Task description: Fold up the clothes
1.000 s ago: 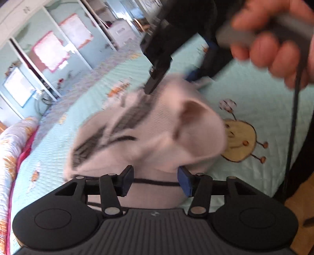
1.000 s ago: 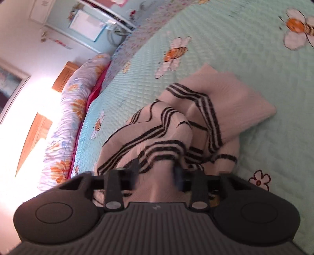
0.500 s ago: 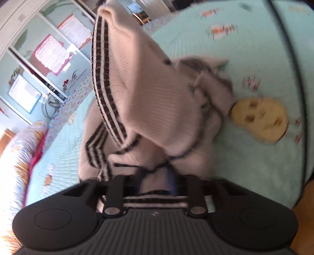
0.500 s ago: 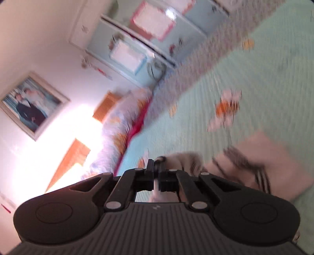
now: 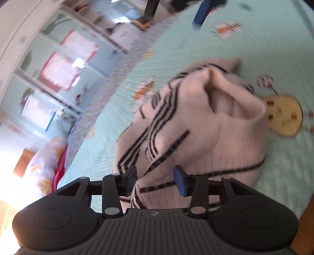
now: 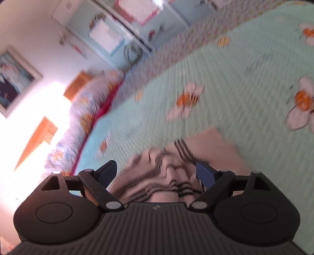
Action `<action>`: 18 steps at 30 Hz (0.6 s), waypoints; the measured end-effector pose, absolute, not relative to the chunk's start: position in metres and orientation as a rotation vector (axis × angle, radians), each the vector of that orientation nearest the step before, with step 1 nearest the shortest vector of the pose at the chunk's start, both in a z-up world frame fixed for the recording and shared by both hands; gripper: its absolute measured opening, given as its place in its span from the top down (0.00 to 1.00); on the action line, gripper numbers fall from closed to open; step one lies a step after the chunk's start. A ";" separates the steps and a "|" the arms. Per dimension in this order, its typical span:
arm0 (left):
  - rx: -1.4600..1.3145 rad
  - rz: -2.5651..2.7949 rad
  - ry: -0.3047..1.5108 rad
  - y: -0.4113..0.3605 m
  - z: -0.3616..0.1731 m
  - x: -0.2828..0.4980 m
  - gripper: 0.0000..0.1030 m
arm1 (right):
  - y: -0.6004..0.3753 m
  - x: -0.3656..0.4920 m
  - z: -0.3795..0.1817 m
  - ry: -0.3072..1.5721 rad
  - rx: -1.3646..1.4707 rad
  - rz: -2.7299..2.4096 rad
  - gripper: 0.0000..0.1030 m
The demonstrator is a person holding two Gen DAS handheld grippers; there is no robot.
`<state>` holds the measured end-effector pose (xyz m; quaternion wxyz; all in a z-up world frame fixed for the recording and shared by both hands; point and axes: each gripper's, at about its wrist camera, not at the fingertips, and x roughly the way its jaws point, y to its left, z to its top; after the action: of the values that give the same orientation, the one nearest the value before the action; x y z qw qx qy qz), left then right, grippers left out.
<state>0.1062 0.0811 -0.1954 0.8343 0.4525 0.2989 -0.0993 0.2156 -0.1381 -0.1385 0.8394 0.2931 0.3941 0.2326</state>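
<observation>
A pale pink knitted sweater (image 5: 206, 125) with black stripes lies in a loose heap on the mint bedspread (image 5: 109, 145). My left gripper (image 5: 156, 180) is at its near hem, jaws opening, with cloth lying between the blue pads but not pressed. At the top of the left wrist view my right gripper (image 5: 176, 7) hangs above the heap's far side. The right wrist view shows that gripper (image 6: 157, 172) with jaws opening wide and nothing between them. The sweater (image 6: 176, 168) lies below it.
A flowered pillow roll (image 5: 45, 162) runs along the bed's left side, with pale blue wardrobes (image 5: 64, 74) behind. The wooden bed edge (image 5: 302, 235) shows at lower right. A yellow cartoon print (image 5: 282, 115) sits beside the sweater. A framed picture (image 6: 11, 78) hangs on the wall.
Half a second ago both grippers were shut on the sweater, the right one holding a part up high. Both have let go, the sweater has dropped into a heap, and the right gripper has risen.
</observation>
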 end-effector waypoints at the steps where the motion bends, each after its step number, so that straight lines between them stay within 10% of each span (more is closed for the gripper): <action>1: 0.976 -0.243 0.652 0.086 -0.197 0.106 0.50 | -0.127 0.226 -0.152 0.872 0.606 0.494 0.14; 9: 0.947 -0.424 0.742 0.103 -0.203 0.108 0.49 | -0.070 0.262 -0.214 1.053 0.544 0.565 0.19; 10: 0.926 -0.440 0.754 0.102 -0.207 0.109 0.49 | -0.060 0.261 -0.214 1.052 0.497 0.591 0.24; 12: 0.880 -0.443 0.773 0.101 -0.215 0.115 0.52 | -0.042 0.257 -0.213 1.068 0.415 0.624 0.85; 18: 0.689 -0.403 0.763 0.105 -0.215 0.112 0.87 | -0.047 0.236 -0.181 0.936 0.450 0.610 0.91</action>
<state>0.1119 0.1046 -0.2148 0.8515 0.3274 0.3622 -0.1915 0.2361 -0.0473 -0.1813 0.8241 0.2116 0.4403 0.2868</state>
